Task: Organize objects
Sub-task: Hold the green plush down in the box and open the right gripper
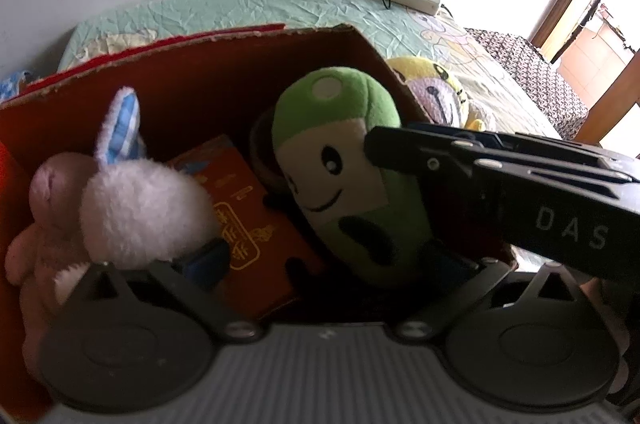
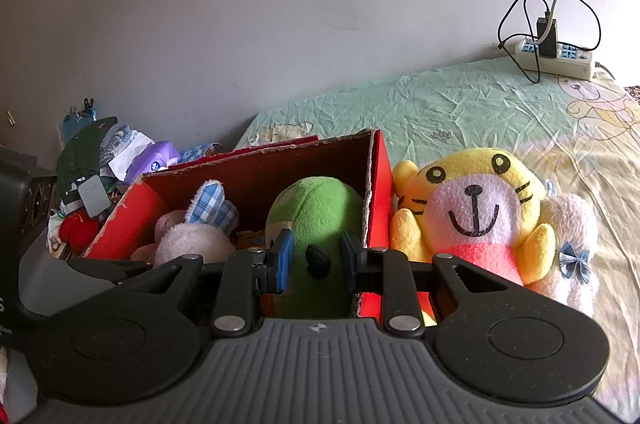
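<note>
Gripping the green plush (image 2: pixel 316 220) inside the red box (image 2: pixel 380 192), my right claw (image 2: pixel 318 262) pinches it; my left claw (image 1: pixel 320 264) gapes, released.

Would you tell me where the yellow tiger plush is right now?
The yellow tiger plush lies on the bed outside the red box, against its right wall in the right wrist view.

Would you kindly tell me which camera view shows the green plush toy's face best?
The left wrist view: the green plush toy shows its eyes and smile there. The right wrist view shows only its back, between the right hand-held gripper fingers.
</note>
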`<state>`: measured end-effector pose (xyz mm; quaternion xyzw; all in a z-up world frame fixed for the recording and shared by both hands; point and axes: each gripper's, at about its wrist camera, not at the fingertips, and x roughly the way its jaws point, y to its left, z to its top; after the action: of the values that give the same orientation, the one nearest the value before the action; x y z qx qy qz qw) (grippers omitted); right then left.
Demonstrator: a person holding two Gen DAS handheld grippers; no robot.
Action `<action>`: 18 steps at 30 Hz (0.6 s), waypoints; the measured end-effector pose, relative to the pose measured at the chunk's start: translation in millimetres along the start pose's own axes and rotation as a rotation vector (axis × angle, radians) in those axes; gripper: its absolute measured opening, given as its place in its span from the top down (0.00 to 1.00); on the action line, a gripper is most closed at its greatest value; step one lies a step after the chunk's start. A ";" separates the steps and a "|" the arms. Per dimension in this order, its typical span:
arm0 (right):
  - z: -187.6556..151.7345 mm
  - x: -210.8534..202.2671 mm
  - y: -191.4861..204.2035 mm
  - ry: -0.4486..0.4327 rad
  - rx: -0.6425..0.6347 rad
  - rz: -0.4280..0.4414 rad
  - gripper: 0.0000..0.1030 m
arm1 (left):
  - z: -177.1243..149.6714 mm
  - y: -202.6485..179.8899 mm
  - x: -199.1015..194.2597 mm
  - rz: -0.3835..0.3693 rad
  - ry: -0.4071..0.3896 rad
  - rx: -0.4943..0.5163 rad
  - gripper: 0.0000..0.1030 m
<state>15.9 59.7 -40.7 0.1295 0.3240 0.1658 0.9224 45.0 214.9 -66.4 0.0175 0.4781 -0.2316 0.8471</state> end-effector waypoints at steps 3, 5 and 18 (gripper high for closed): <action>0.0 -0.2 -0.2 0.000 -0.001 0.001 0.75 | -0.9 -1.4 -1.6 0.012 -0.007 0.006 0.01; -0.1 -0.3 0.5 -0.002 -0.001 0.000 0.75 | -1.2 -2.2 -3.7 0.018 -0.011 0.009 0.01; -0.7 -0.8 2.0 -0.011 -0.007 -0.005 0.75 | -7.1 2.9 -21.4 0.049 -0.048 -0.004 0.08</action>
<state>14.5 61.3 -40.1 0.1264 0.3185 0.1640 0.9250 31.1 227.3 -53.3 0.0220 0.4574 -0.2102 0.8638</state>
